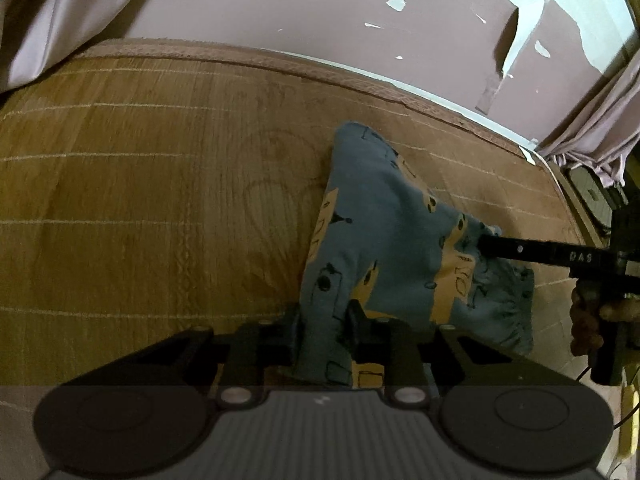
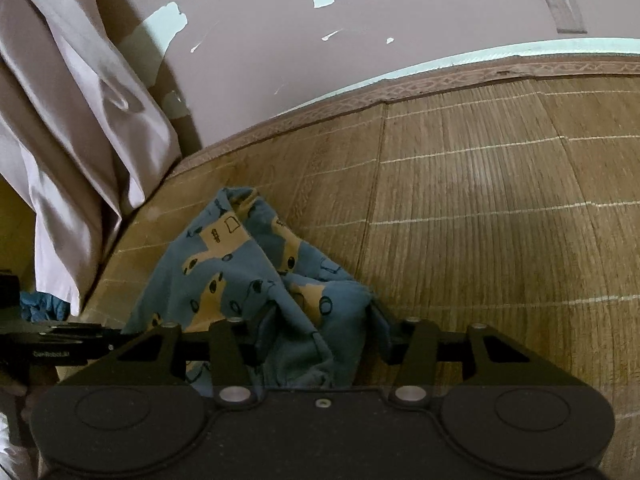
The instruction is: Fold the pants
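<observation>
The pants (image 1: pixel 384 240) are small, blue with yellow and black prints, and lie bunched on a woven bamboo mat (image 1: pixel 160 200). My left gripper (image 1: pixel 324 320) is shut on one edge of the pants at the near side. In the left wrist view the right gripper (image 1: pixel 492 246) reaches in from the right and its finger lies on the gathered waistband. In the right wrist view my right gripper (image 2: pixel 324 320) is closed on a thick fold of the pants (image 2: pixel 240 276), with cloth filling the gap between its fingers. The left gripper's body (image 2: pixel 52 344) shows at the left edge.
The mat (image 2: pixel 500 220) has a patterned border along a pink wall (image 1: pixel 320 8) with peeling paint. Pale curtains hang at the left (image 2: pixel 72 120) and at the right (image 1: pixel 592 120). More blue cloth (image 2: pixel 40 306) lies beyond the mat's left edge.
</observation>
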The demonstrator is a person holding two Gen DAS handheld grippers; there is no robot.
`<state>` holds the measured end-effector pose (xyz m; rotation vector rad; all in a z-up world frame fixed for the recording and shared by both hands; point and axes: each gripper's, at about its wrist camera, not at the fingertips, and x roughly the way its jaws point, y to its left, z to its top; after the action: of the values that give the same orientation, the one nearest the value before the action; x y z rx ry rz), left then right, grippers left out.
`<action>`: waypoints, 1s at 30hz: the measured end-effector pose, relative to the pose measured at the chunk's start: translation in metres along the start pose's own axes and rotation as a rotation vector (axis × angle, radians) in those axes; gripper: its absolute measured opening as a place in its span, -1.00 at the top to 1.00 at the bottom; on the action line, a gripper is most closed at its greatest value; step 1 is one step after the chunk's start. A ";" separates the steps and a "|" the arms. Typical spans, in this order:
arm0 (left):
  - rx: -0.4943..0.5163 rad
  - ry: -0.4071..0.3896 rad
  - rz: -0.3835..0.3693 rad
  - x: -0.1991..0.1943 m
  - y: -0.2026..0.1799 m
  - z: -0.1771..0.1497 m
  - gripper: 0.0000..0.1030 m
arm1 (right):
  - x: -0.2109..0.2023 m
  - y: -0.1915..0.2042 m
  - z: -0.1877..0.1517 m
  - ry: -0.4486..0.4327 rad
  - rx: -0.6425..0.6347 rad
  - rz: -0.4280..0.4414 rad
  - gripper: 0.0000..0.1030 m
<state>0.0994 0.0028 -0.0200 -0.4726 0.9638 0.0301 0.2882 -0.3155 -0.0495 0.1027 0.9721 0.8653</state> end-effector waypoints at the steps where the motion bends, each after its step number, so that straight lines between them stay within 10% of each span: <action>1: -0.016 0.002 -0.005 0.000 0.002 0.000 0.56 | 0.001 0.003 0.000 0.007 -0.024 -0.009 0.33; 7: -0.041 0.006 -0.013 -0.001 0.003 0.001 0.63 | 0.003 0.017 -0.003 0.000 -0.099 -0.048 0.72; 18: -0.122 -0.092 0.087 -0.003 -0.021 0.003 0.68 | 0.014 0.083 0.031 -0.120 -0.575 -0.198 0.79; 25: -0.133 -0.197 0.076 0.003 -0.022 0.048 0.68 | 0.020 0.083 0.081 -0.223 -0.623 -0.235 0.79; 30: -0.164 -0.209 0.072 0.025 -0.018 0.075 0.68 | 0.053 0.068 0.127 -0.134 -0.564 -0.254 0.78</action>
<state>0.1767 0.0124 0.0024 -0.5736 0.7752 0.2208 0.3579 -0.1973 0.0186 -0.4316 0.5733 0.8552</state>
